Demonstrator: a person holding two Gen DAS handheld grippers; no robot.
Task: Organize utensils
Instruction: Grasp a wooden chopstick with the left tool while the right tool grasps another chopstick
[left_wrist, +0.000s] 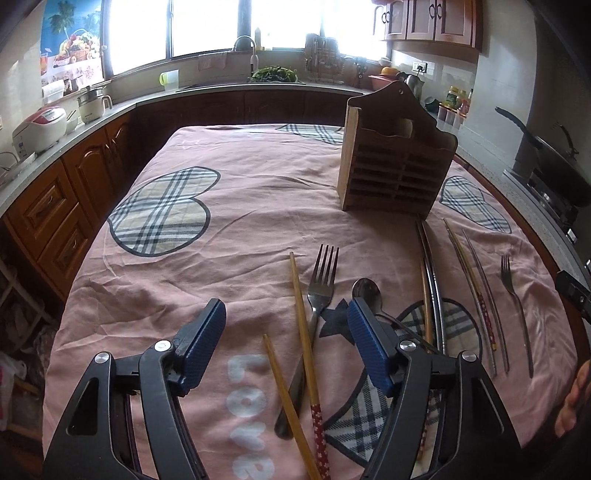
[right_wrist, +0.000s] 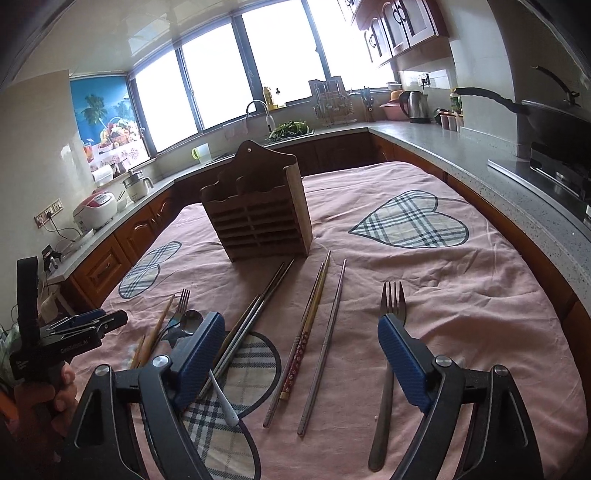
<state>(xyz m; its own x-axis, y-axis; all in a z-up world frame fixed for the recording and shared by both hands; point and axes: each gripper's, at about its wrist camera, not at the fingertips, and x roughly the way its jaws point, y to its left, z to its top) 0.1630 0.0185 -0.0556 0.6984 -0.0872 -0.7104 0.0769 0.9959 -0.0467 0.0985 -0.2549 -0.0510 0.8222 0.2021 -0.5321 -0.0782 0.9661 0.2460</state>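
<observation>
A wooden slatted utensil holder (left_wrist: 395, 168) (right_wrist: 258, 218) stands upright on the pink cloth. Loose utensils lie in front of it. In the left wrist view, wooden chopsticks (left_wrist: 304, 332), a fork (left_wrist: 321, 288) and a spoon (left_wrist: 367, 291) lie between and just ahead of my open, empty left gripper (left_wrist: 286, 319). Metal chopsticks (left_wrist: 432, 280), patterned chopsticks (left_wrist: 476, 291) and a second fork (left_wrist: 515, 306) lie to the right. My right gripper (right_wrist: 301, 334) is open and empty above patterned chopsticks (right_wrist: 306, 332), a metal chopstick (right_wrist: 328, 336) and a fork (right_wrist: 389, 332).
The pink tablecloth (left_wrist: 240, 206) with plaid hearts covers the table. Kitchen counters surround it, with a rice cooker (left_wrist: 38, 127), a sink (left_wrist: 273, 77) and a wok on the stove (right_wrist: 554, 122). The left gripper's body (right_wrist: 66, 336) shows at the left of the right wrist view.
</observation>
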